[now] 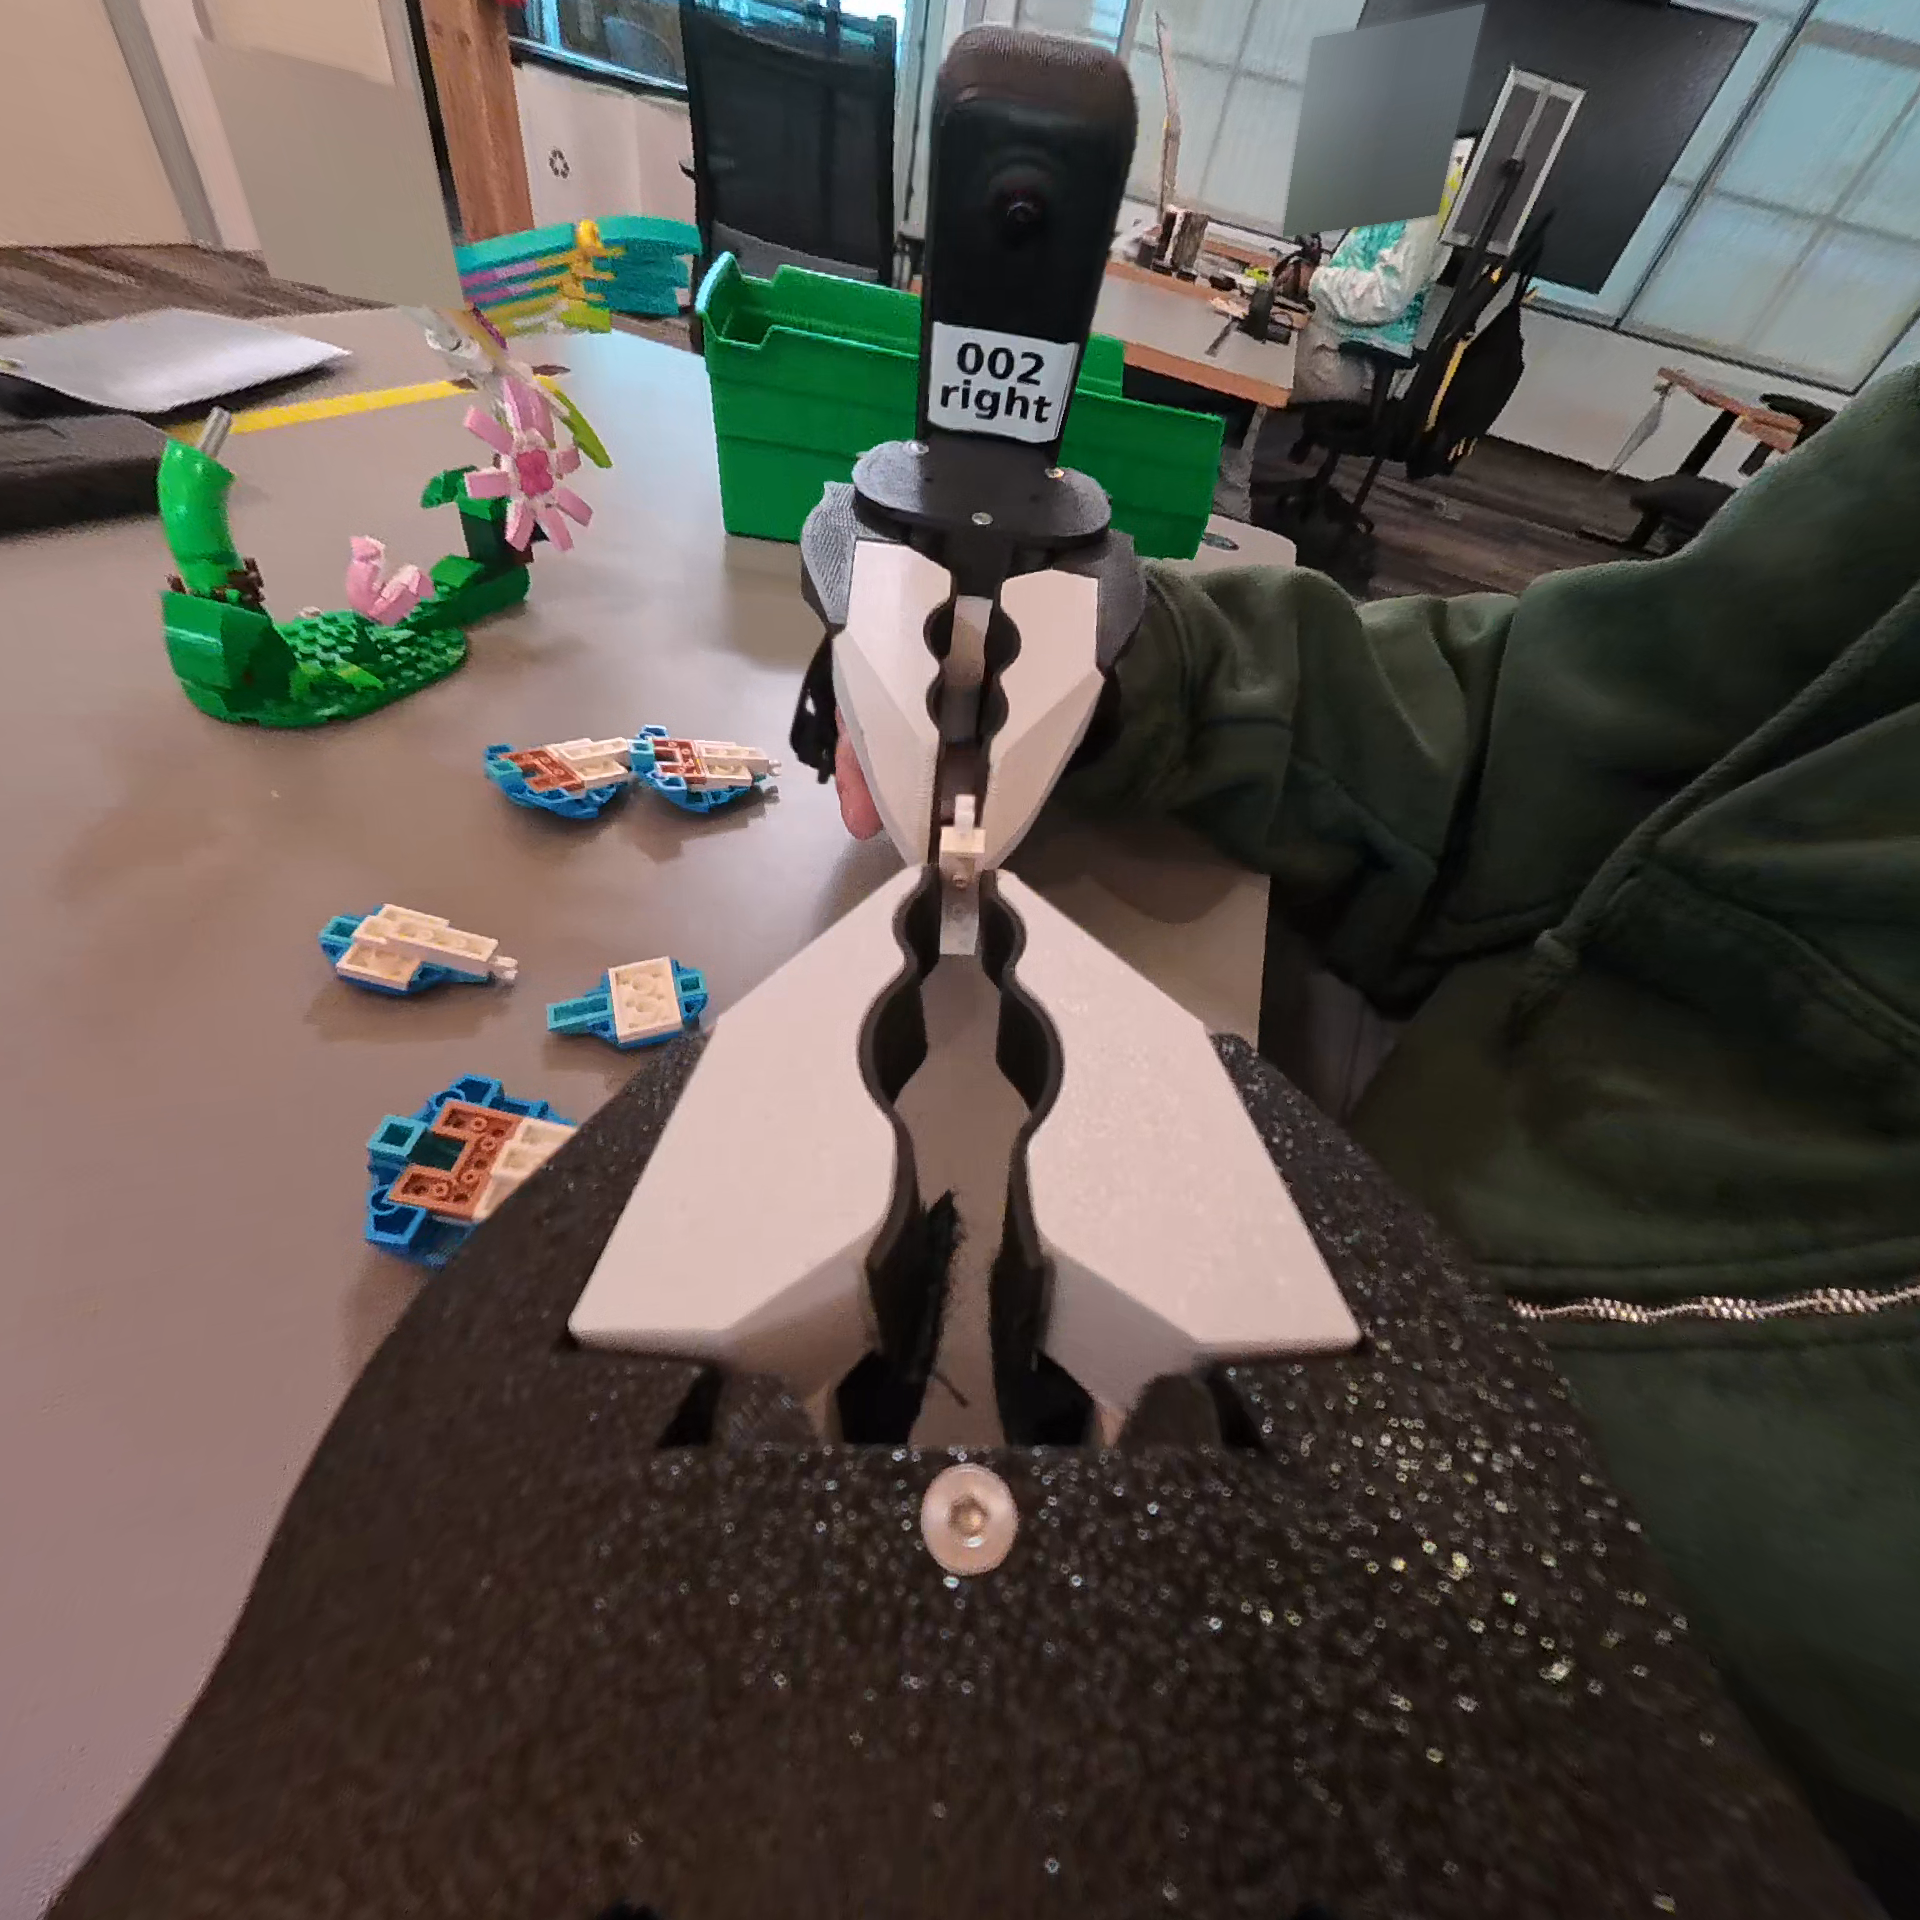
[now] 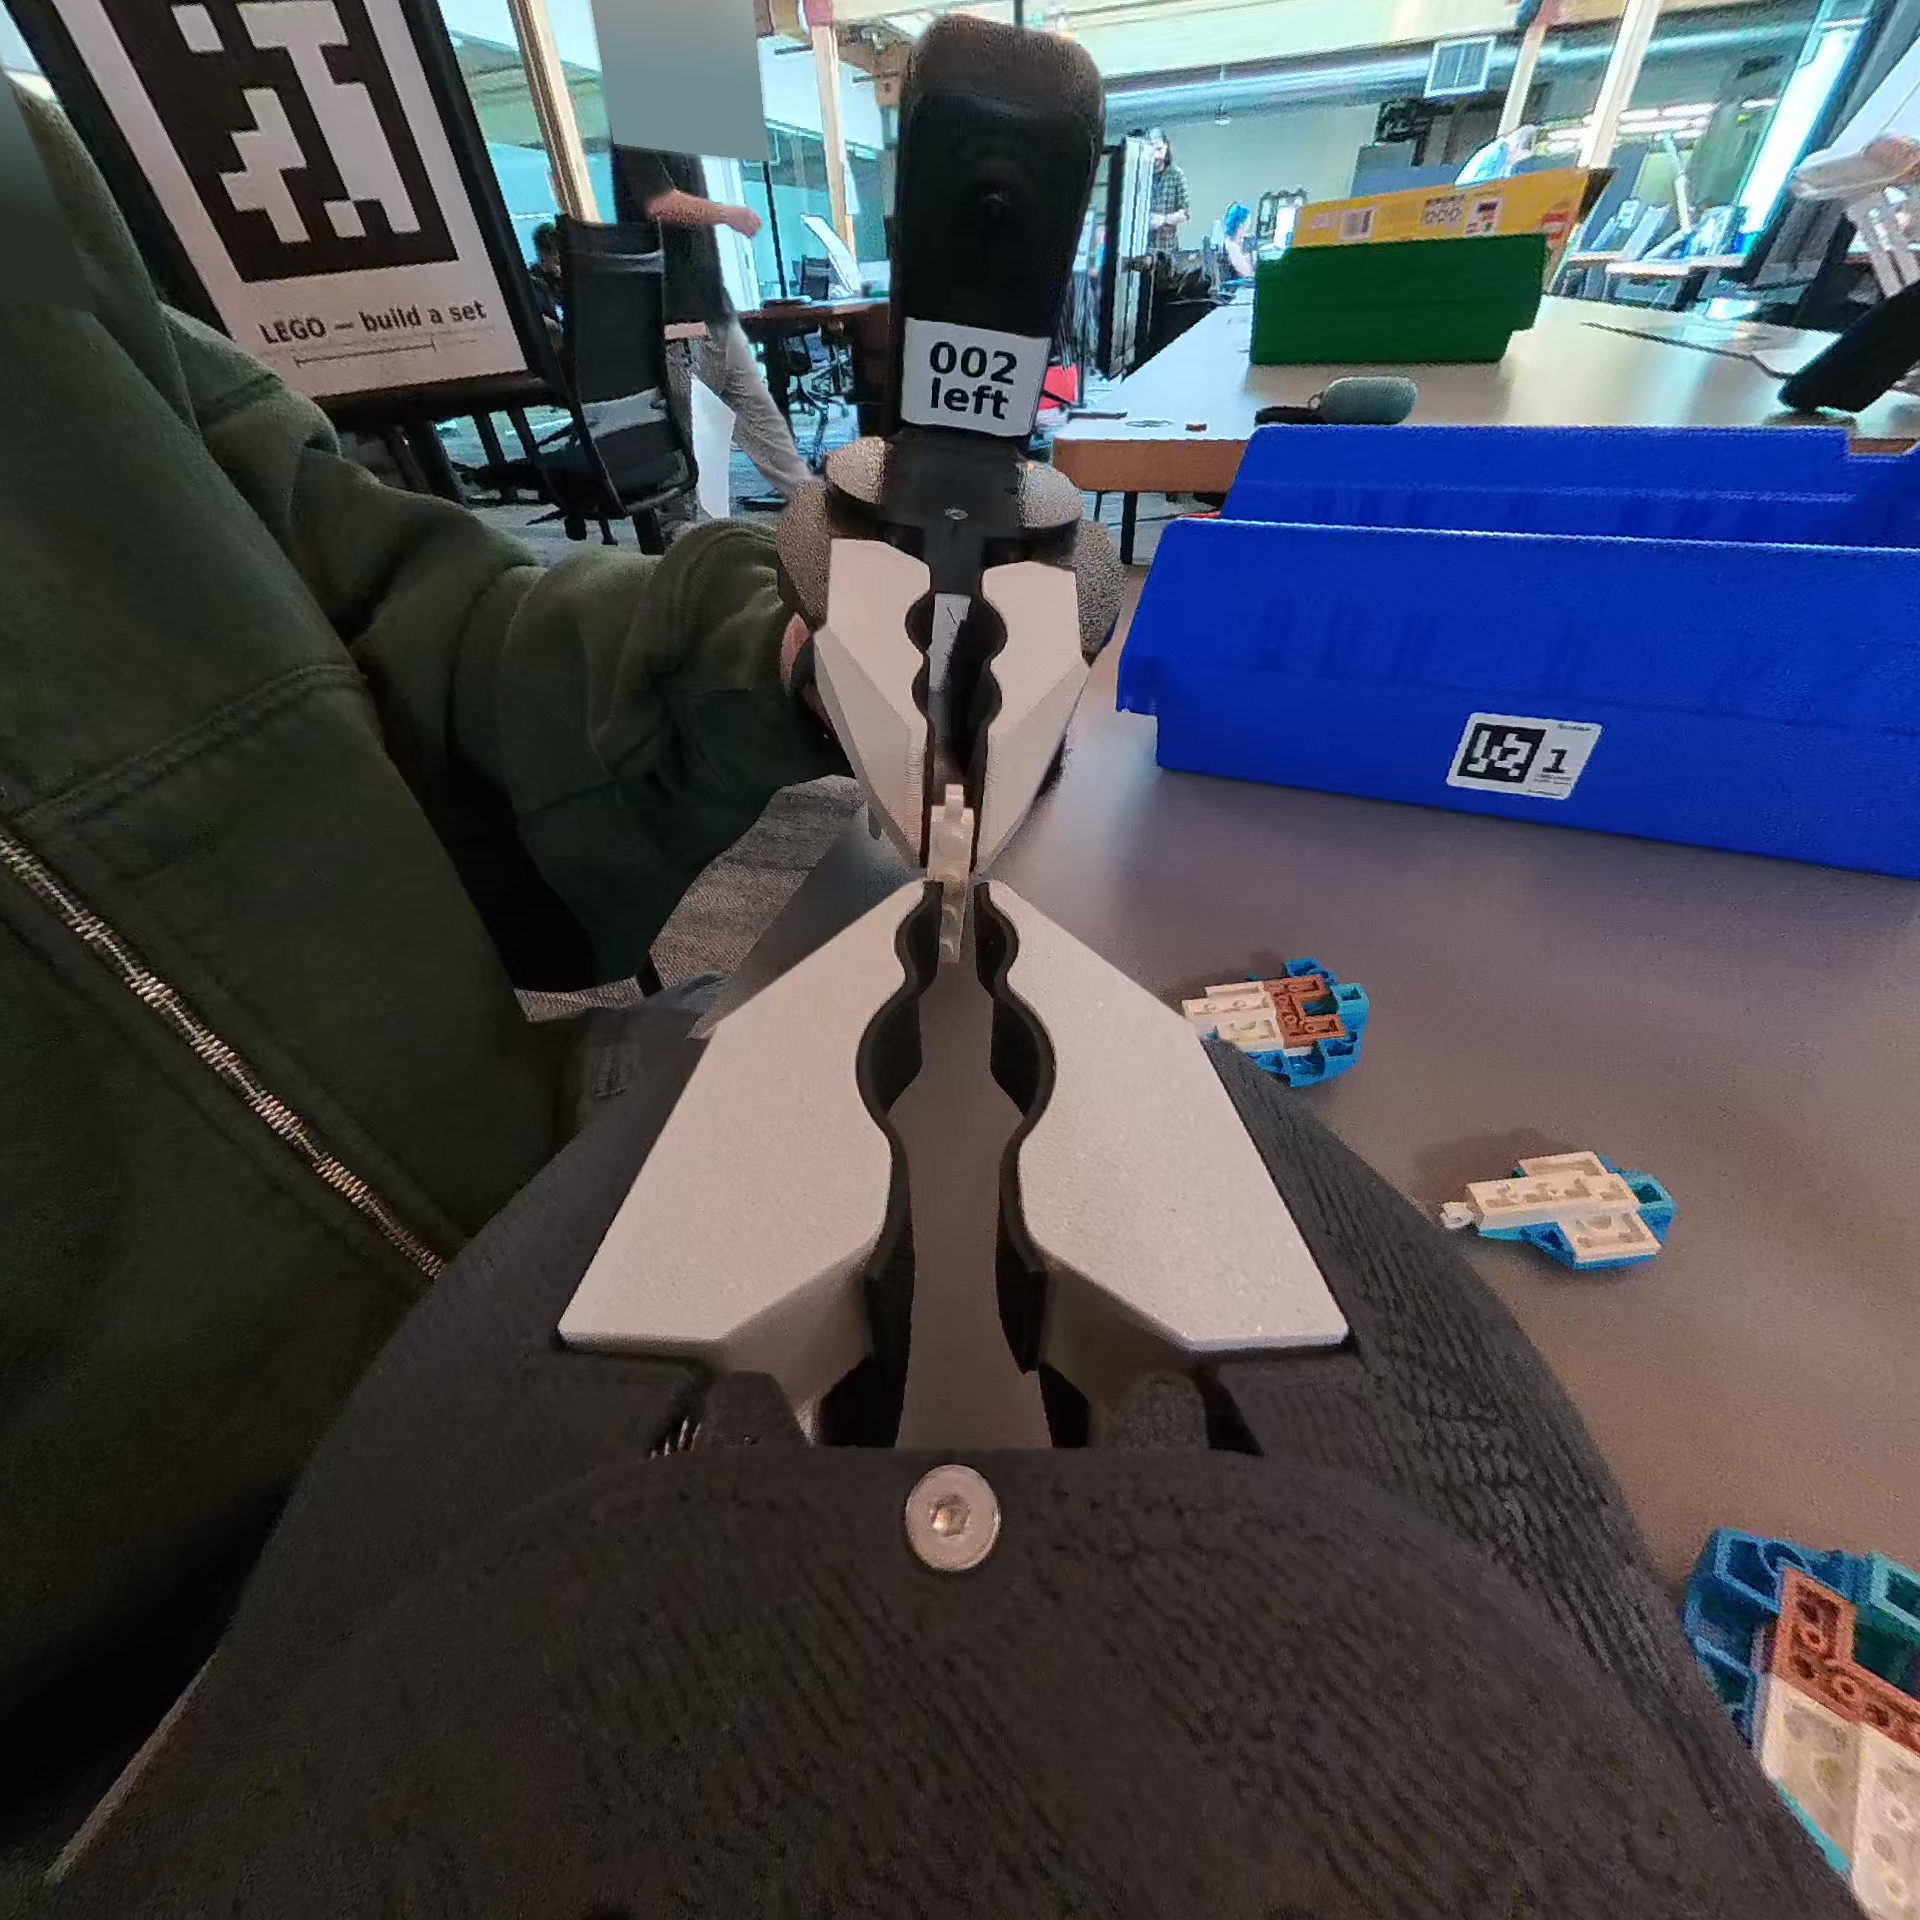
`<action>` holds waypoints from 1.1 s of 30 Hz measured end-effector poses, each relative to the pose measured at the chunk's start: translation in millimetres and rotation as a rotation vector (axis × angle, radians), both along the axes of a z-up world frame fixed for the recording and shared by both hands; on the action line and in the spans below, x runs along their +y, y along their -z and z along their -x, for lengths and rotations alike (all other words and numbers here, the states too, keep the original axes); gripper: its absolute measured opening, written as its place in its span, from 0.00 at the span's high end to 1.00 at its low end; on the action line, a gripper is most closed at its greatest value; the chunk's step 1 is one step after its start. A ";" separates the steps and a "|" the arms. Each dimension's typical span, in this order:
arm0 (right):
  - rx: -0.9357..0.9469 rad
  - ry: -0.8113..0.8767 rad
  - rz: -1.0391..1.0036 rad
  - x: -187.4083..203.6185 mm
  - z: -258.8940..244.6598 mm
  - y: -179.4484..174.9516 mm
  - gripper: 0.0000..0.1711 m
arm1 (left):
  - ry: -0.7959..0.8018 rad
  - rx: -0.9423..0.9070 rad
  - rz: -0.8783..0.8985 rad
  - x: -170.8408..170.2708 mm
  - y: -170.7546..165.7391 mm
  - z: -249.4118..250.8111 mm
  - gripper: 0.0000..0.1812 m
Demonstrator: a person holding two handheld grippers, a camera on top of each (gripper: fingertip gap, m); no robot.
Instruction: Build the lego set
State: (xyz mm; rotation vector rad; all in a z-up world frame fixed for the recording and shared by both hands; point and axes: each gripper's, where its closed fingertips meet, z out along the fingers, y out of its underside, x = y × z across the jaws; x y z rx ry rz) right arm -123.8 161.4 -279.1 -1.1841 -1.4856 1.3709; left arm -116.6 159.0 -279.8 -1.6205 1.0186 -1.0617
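Black camera [image 1: 1023, 208], straight ahead: there's a white label [image 1: 995, 390] low on its front, bold dark print in two lines.
Other black camera [image 2: 992, 177]: same kind of white label [image 2: 968, 376].
Poster [image 2: 312, 187], upper left: black-and-white marker, one printed line beneath.
Blue bin [image 2: 1558, 644] on the worktop [image 2: 1351, 935]: white sticker [image 2: 1522, 755], small marker plus print.
Yellow box [image 2: 1444, 213], far back: print too small to read.
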 end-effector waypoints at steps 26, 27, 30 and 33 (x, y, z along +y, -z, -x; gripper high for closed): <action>-0.024 -0.068 0.090 -9.0 -1.1 0.4 0.94 | 0.030 -0.069 0.028 -2.8 -9.6 -0.6 0.98; -0.024 -0.065 0.082 -9.1 -0.7 0.4 0.94 | 0.031 -0.075 0.028 -3.0 -10.7 -0.5 0.98; -0.010 -0.067 0.075 -10.3 -0.2 -2.1 0.96 | 0.043 -0.078 0.035 -4.7 -10.8 -2.1 0.98; -0.010 -0.075 0.085 -11.3 0.2 -2.0 0.96 | 0.048 -0.053 0.027 -6.0 -8.3 -3.3 0.98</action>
